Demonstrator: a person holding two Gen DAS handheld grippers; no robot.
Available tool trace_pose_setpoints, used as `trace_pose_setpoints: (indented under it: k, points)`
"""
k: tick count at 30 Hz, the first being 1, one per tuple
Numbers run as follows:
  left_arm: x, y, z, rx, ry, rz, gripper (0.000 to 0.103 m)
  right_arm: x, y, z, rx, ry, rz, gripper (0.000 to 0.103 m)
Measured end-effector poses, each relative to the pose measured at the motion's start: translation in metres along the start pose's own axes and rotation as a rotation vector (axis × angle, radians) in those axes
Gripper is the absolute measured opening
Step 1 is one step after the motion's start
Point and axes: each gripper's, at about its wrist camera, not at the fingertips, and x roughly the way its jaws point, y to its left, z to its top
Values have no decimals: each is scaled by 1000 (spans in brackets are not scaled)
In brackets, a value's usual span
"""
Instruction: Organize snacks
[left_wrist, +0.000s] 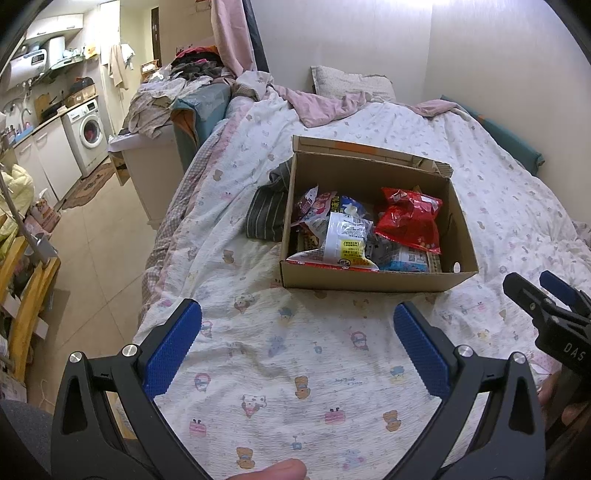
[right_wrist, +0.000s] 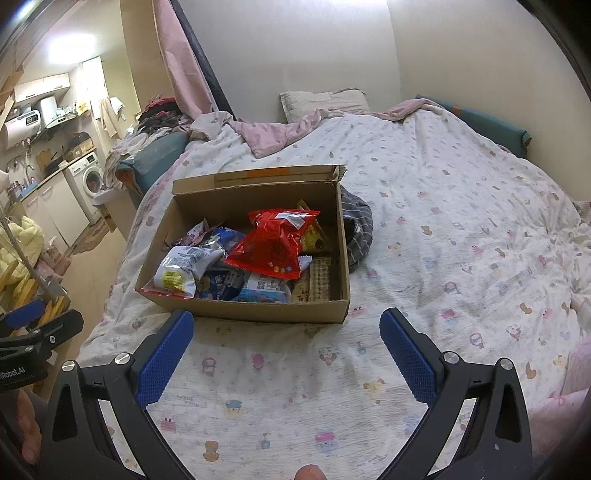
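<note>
Both tongs stand wide and empty over the quilt: the left gripper (left_wrist: 297, 325) and the right gripper (right_wrist: 286, 334) each show blue pads spread far apart with nothing between them. Straight ahead of both, a little farther up the bed (right_wrist: 461, 206), sits the box (right_wrist: 258, 312), open at the top, with its long axis running left to right across the view and its near wall facing the tongs. In the right wrist view the box lies ahead and slightly left; in the left wrist view it lies ahead and slightly right, so it sits between the two arms and neither looks clearly nearer (fisheye warp makes this hard to judge).

Inside, snacks are heaped loosely. A red bag (right_wrist: 275, 243) lies on top toward the middle and right, tilted. A white bag (right_wrist: 183, 269) with a yellow label rests against the near left corner. Blue packets (right_wrist: 266, 293) lie beneath, along the near wall, and a tan packet with print sits at the near right. Just beside the box's far right side lies a striped cloth (right_wrist: 356, 229), touching the wall. The next reach probably goes forward and down over the near wall.
</note>
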Motion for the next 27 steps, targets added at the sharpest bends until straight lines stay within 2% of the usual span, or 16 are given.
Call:
trace_pose_setpoints:
  k: [27]
  points:
    - [1, 4, -1, -1, -9, 7, 103, -4, -1, 1, 8, -13, 7, 103]
